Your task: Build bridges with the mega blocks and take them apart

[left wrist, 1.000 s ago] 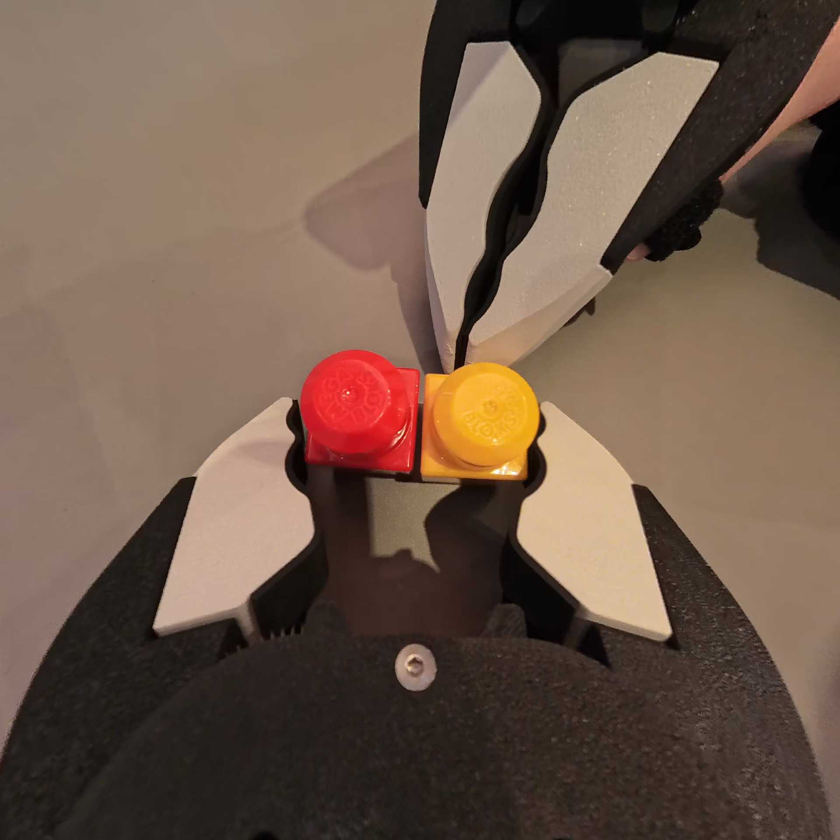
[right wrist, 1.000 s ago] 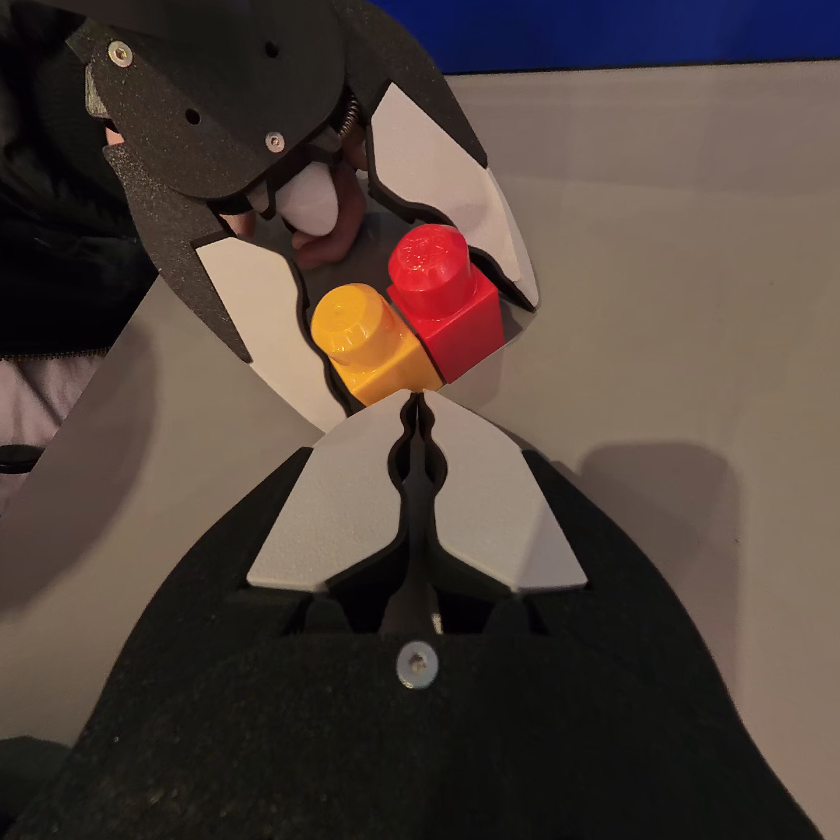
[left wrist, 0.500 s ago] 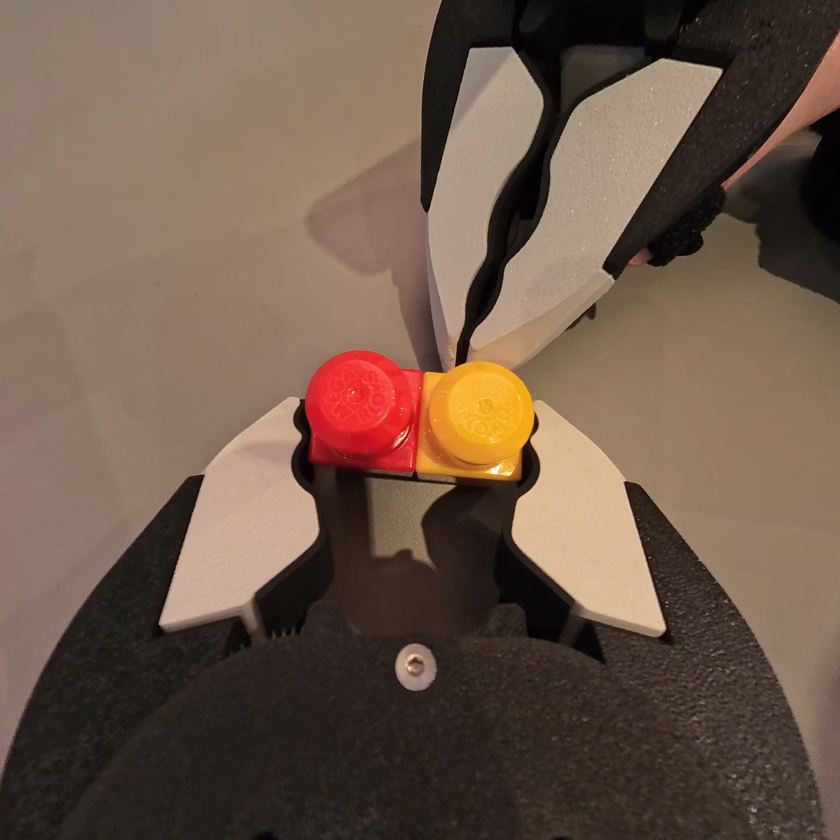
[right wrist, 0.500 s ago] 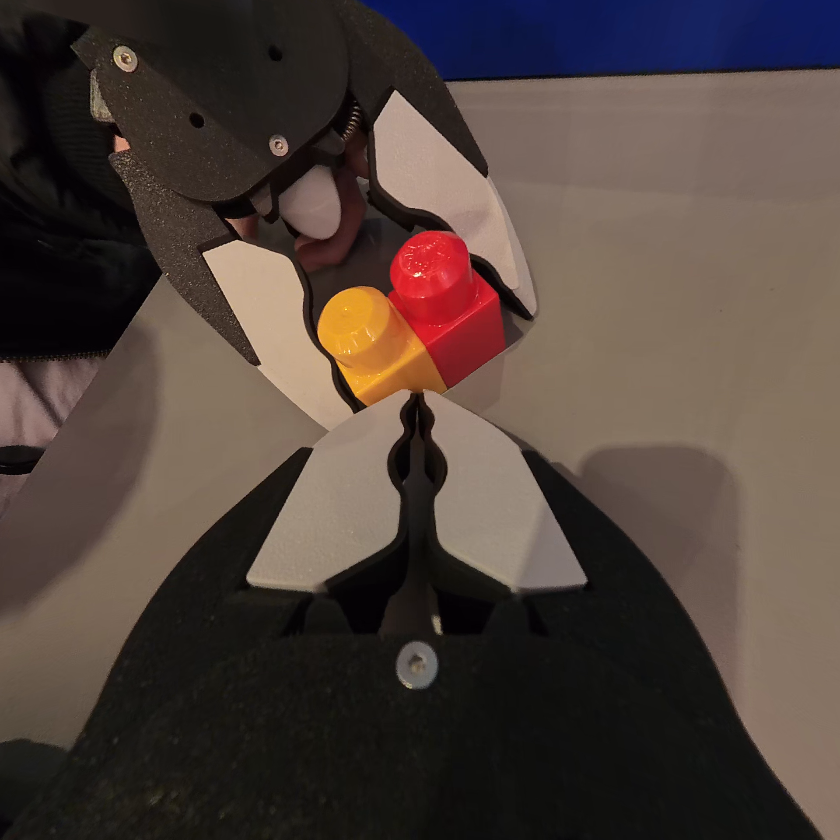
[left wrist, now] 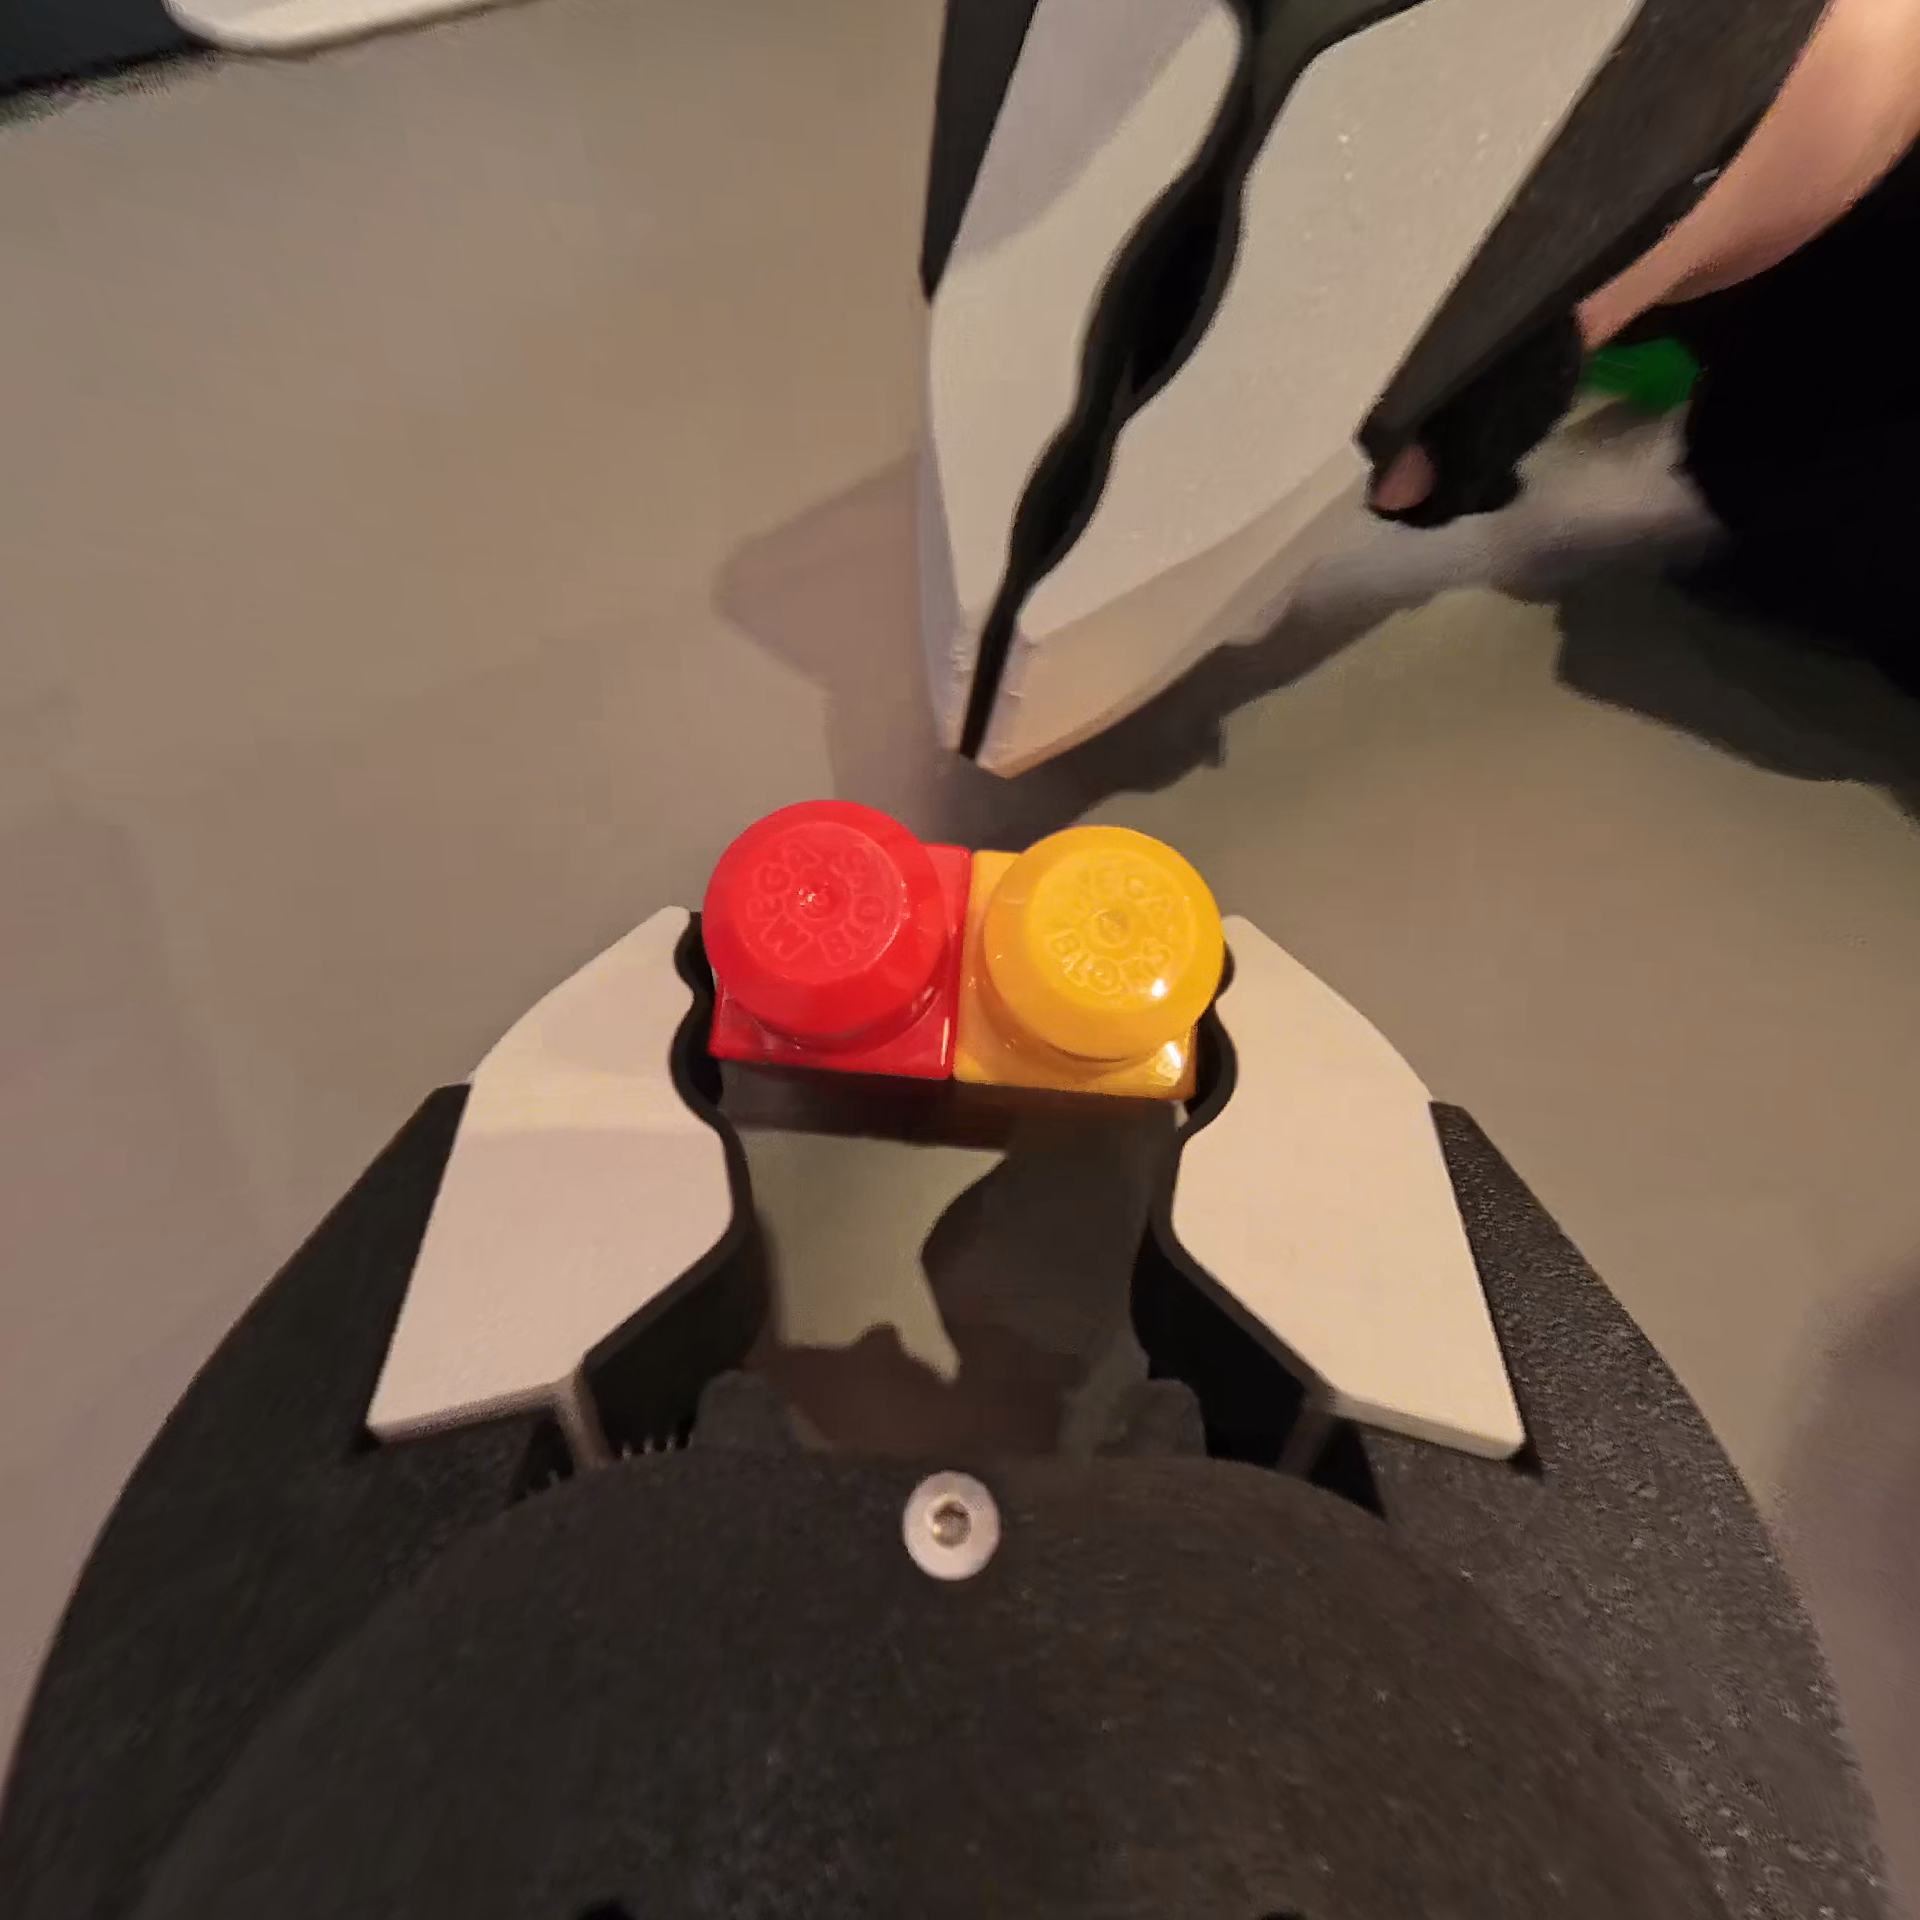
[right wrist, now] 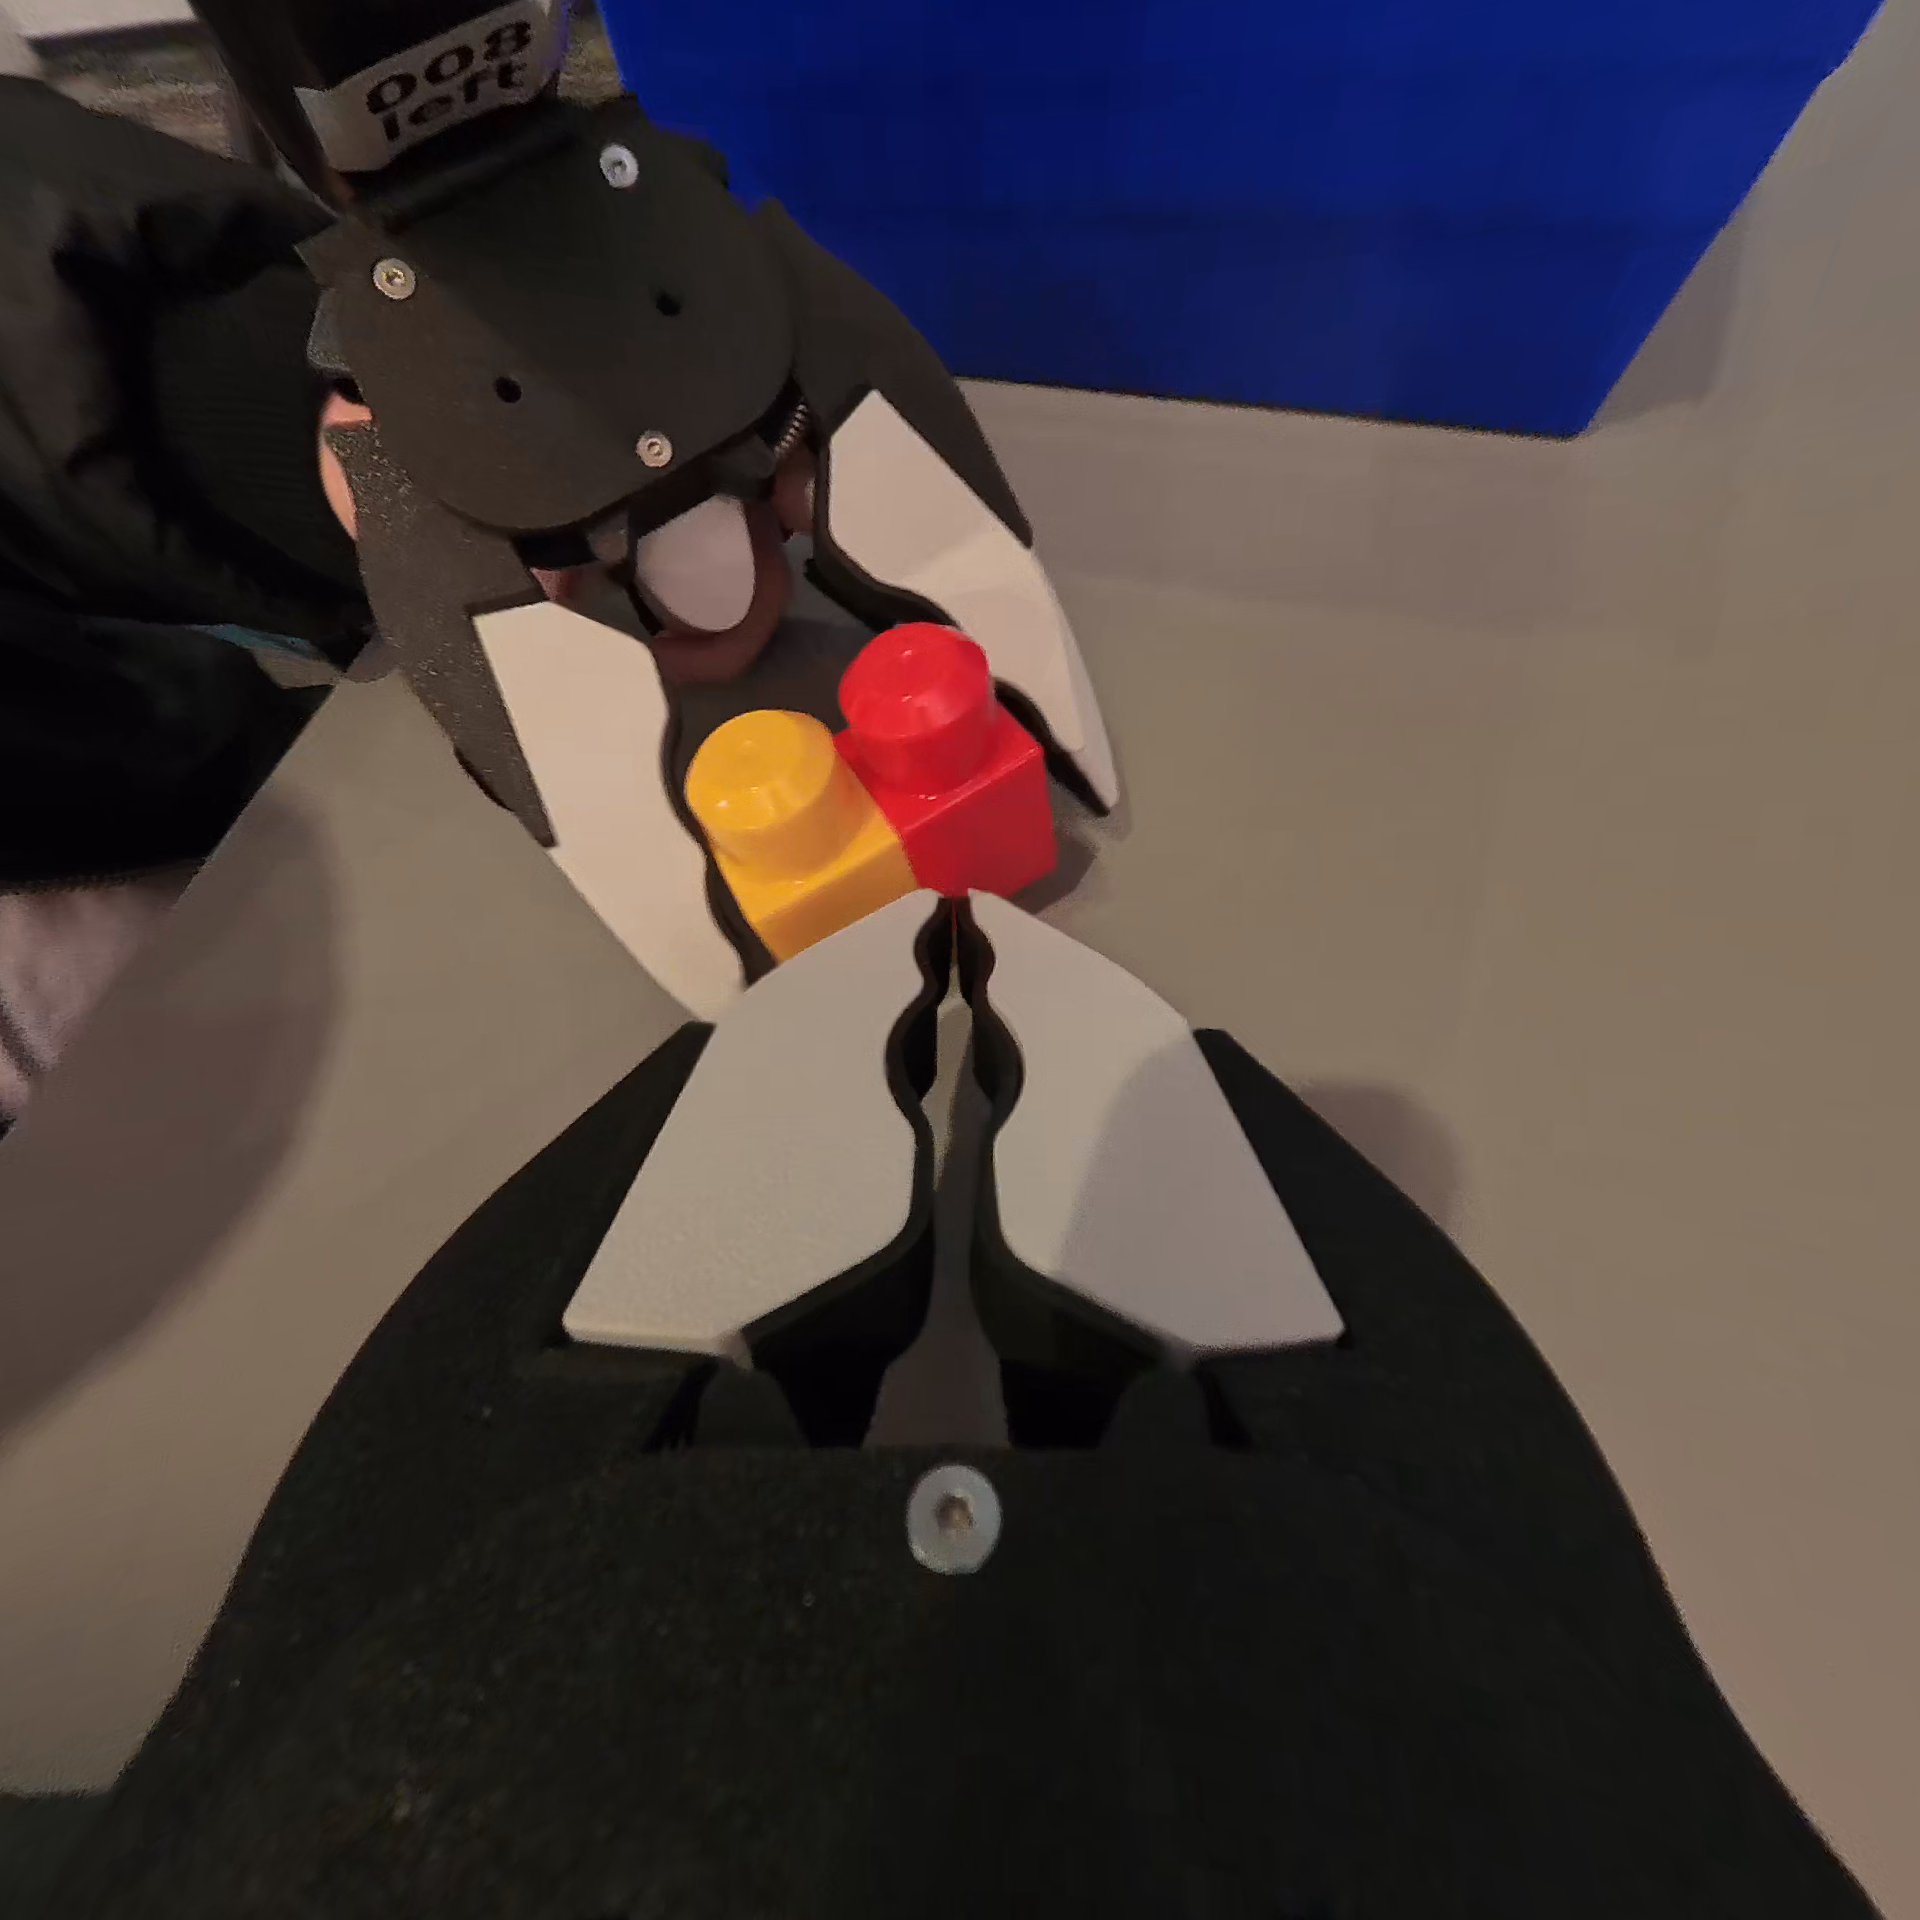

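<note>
A red block and a yellow block, each with one stud, sit side by side and touch. My left gripper is shut on the pair, one finger on the red block's outer side and one on the yellow's. My right gripper is shut and empty, its tips just behind the seam between the blocks. In the right wrist view the right gripper points at the yellow block and the red block. I cannot tell if the blocks touch the grey table.
A blue bin stands at the back of the table. A person's gloved hand holds the right gripper. Something green lies behind that hand.
The small gap between the red and yellow blocks has closed. The right gripper's tips have drawn back a little from the blocks. More of the blue bin shows.
</note>
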